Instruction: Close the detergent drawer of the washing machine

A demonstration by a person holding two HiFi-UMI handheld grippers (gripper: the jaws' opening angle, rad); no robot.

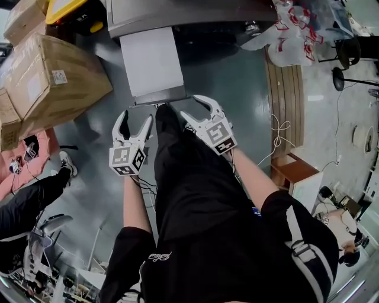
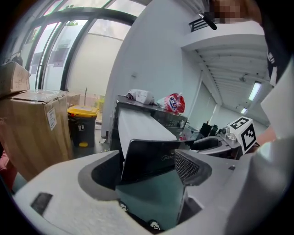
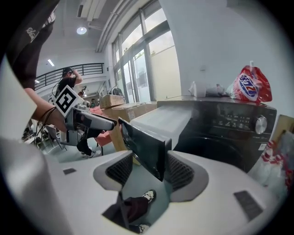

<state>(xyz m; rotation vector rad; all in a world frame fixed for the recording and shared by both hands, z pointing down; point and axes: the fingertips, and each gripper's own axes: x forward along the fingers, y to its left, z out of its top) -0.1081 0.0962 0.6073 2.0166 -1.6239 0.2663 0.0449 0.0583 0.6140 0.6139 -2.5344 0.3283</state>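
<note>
Left claw (image 1: 137, 116) and right claw (image 1: 189, 105), two total, both wide, near one pulled-out detergent drawer (image 1: 151, 59), centre frame; one washing machine (image 1: 177, 15) above.

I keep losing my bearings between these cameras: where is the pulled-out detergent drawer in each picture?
Head view: detergent drawer, upper centre.
Left gripper view: drawer at centre, dark front facing the camera.
Right gripper view: drawer at centre, front almost edge-on.
Shared landmark: the cardboard box, left of the drawer in all three.
</note>
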